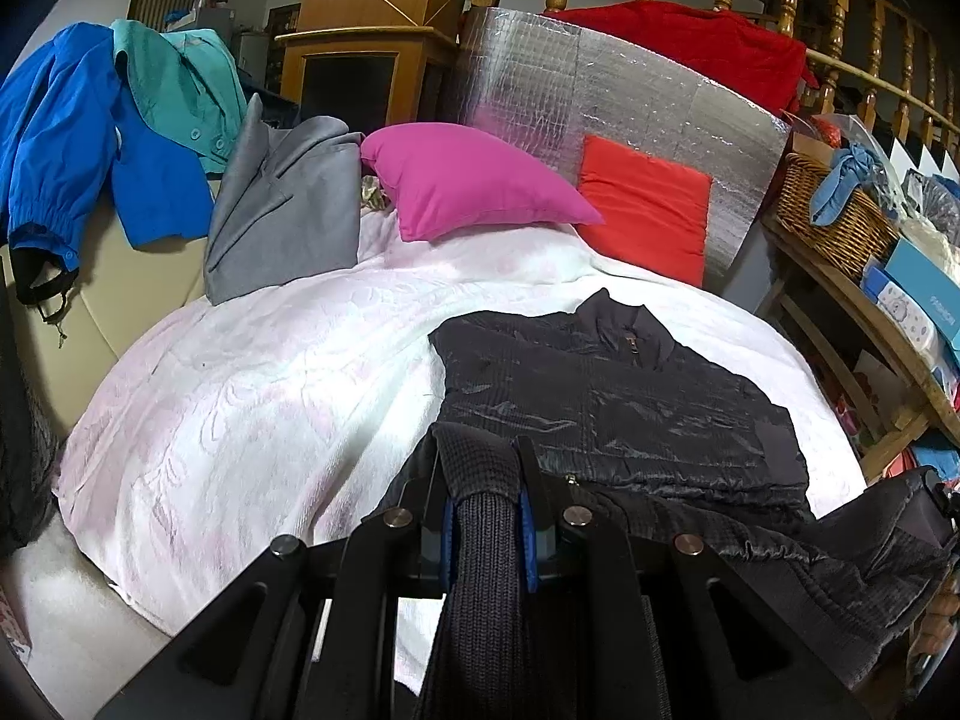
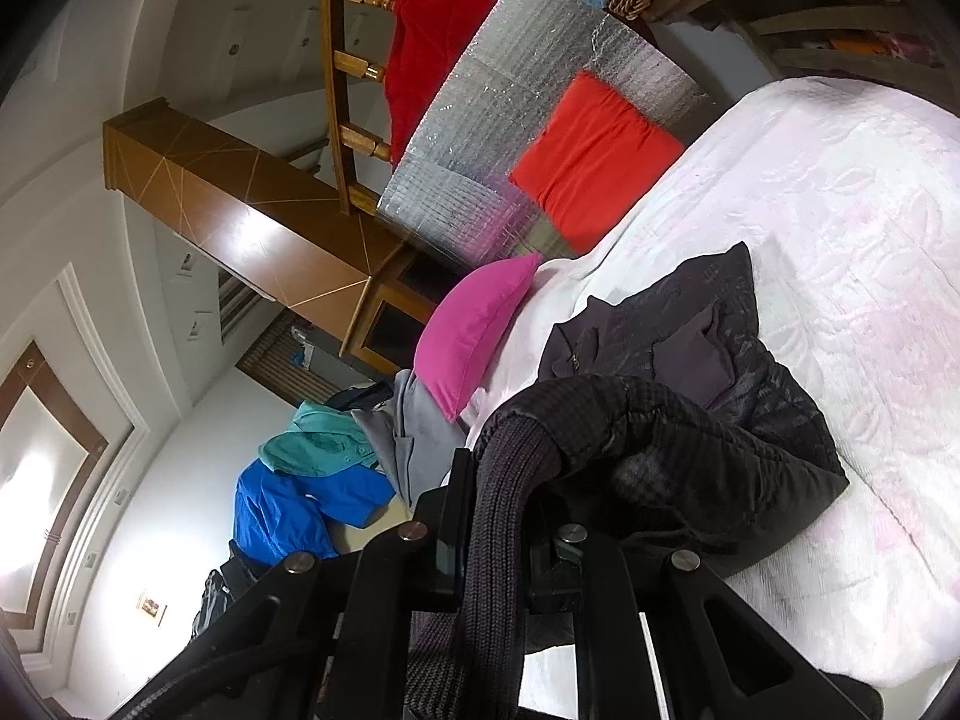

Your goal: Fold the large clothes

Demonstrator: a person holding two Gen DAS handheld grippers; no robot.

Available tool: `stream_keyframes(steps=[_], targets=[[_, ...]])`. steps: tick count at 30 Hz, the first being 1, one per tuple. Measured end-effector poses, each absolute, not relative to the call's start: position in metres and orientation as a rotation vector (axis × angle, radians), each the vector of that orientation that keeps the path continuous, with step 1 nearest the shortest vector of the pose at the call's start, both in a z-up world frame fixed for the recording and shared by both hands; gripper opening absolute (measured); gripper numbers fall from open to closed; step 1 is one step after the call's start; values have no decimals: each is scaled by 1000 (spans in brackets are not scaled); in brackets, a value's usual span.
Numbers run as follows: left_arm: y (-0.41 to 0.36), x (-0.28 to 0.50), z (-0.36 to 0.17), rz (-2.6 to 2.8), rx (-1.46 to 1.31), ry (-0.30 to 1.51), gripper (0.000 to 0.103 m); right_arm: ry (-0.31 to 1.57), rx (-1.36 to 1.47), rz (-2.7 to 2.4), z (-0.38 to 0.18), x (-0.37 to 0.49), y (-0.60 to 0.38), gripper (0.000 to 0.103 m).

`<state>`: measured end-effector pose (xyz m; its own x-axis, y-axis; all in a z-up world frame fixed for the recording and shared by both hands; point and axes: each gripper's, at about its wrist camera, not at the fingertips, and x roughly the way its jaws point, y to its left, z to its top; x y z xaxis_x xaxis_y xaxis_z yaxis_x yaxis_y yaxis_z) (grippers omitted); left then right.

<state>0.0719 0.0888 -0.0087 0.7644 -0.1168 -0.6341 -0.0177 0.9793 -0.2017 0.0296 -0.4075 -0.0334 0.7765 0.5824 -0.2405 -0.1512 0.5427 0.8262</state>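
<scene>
Black jacket (image 1: 612, 396) lay front-up on the white-pink bedspread (image 1: 252, 396), collar (image 1: 630, 324) pointing toward the pillows, so its long axis ran from the grippers away toward the head of the bed. The body was mostly flat in the left wrist view, and the near part was lifted and bunched in the right wrist view (image 2: 690, 420). Left gripper (image 1: 483, 480) was nearly closed, its jaws pinching a ribbed knit cuff or hem band (image 1: 480, 540) at the jacket's near left edge. Right gripper (image 2: 504, 480) was fully closed on another ribbed band (image 2: 498, 540), with that sleeve arching up and over toward the jacket body. Both pinch points sat at the near end, and the collar end was well apart from both. The left hand sat square to the jacket's length; the right came in rolled on its side, from the jacket's right. My read: the next fold had to carry the held edges forward along that axis toward the collar, or inward across it. I couldn't tell which. Further out were the pink pillow (image 1: 474, 186), the red cushion (image 1: 645, 204) against the silver foil panel (image 1: 540, 78), and the grey garment (image 1: 282, 204) and blue jacket (image 1: 72, 138) piled at far left. All were well apart from the work.
</scene>
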Motion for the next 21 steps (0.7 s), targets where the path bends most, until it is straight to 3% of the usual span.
stream_keyframes(steps=[21], targets=[[79, 105, -6, -34, -186, 702, 18, 536, 876, 427, -27, 52, -401, 12]])
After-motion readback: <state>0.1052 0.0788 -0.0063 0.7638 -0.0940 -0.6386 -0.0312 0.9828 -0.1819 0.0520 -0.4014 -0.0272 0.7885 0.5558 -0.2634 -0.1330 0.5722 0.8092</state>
